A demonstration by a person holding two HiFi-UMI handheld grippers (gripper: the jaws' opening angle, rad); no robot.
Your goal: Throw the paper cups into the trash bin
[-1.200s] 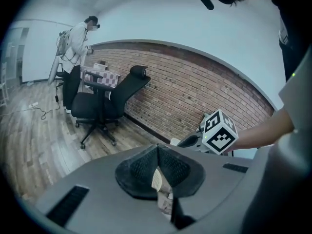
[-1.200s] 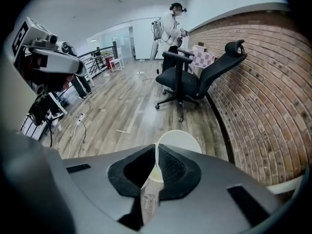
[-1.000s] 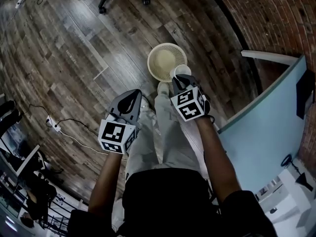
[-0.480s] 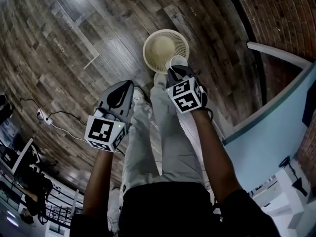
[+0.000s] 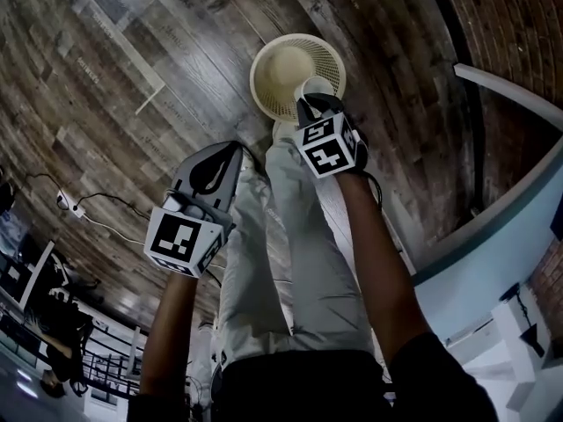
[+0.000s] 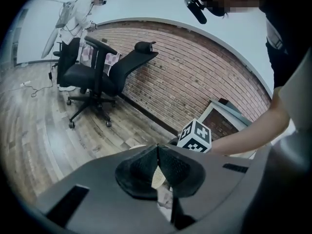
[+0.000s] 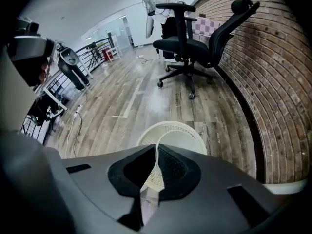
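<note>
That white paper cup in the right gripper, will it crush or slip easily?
Probably light: the white paper cup hangs from the right gripper by its rim alone. Likely crushable: its thin wall fits between nearly closed jaws.

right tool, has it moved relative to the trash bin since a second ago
Yes. The right tool has moved forward toward the trash bin; its paper cup now overlaps the bin's rim more.
</note>
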